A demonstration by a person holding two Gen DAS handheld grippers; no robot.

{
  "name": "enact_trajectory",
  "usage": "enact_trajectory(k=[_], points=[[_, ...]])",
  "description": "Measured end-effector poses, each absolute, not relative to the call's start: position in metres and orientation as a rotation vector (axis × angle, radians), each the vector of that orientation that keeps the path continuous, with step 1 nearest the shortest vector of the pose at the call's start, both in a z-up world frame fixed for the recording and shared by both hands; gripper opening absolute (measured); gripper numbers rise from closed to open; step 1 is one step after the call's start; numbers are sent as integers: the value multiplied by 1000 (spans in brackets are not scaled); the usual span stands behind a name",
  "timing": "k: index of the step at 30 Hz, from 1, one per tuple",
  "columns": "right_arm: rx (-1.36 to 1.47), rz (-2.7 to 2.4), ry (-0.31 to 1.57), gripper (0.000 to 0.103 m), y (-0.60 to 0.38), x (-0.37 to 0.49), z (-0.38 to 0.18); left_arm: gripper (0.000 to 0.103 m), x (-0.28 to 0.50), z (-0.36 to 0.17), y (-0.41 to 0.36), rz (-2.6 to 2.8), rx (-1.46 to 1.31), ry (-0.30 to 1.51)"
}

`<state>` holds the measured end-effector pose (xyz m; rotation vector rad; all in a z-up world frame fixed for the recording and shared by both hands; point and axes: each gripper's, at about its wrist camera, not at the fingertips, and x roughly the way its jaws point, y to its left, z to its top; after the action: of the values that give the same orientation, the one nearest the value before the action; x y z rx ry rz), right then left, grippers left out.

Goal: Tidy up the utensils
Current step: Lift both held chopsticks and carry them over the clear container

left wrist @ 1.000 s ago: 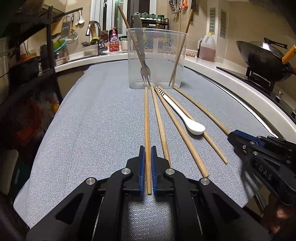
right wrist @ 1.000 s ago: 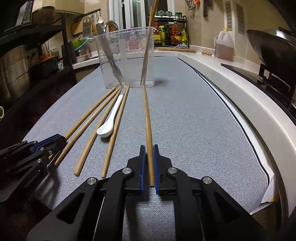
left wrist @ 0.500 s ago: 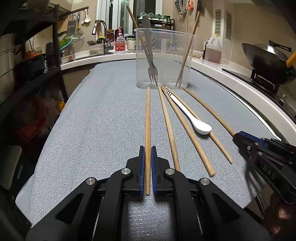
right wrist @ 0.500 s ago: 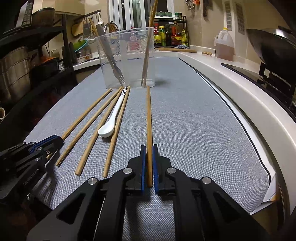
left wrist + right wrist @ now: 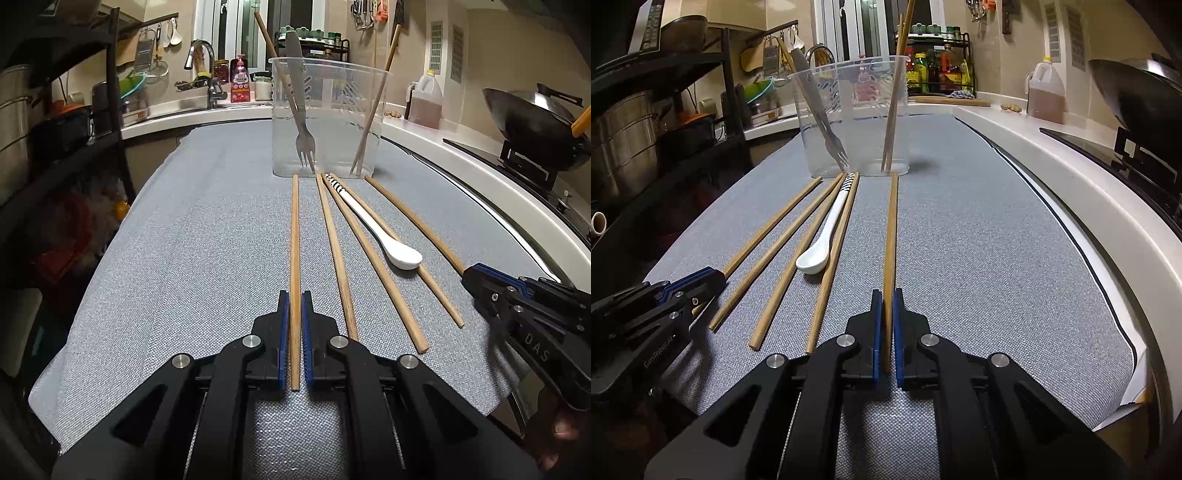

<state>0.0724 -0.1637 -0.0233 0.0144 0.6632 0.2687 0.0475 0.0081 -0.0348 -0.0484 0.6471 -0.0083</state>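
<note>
Your left gripper tilts down toward the grey mat, jaws clamped on the leftmost chopstick; your right gripper is angled the same, pinching the rightmost chopstick. Neither has shifted over the last second. Both sticks point at the clear cup holding a fork; a white spoon lies between loose chopsticks.
</note>
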Motion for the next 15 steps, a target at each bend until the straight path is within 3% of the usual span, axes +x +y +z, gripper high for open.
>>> enact_trajectory(k=[15], points=[[14, 266, 490, 6, -171, 54, 31, 7, 30, -8, 10, 3, -28, 540]])
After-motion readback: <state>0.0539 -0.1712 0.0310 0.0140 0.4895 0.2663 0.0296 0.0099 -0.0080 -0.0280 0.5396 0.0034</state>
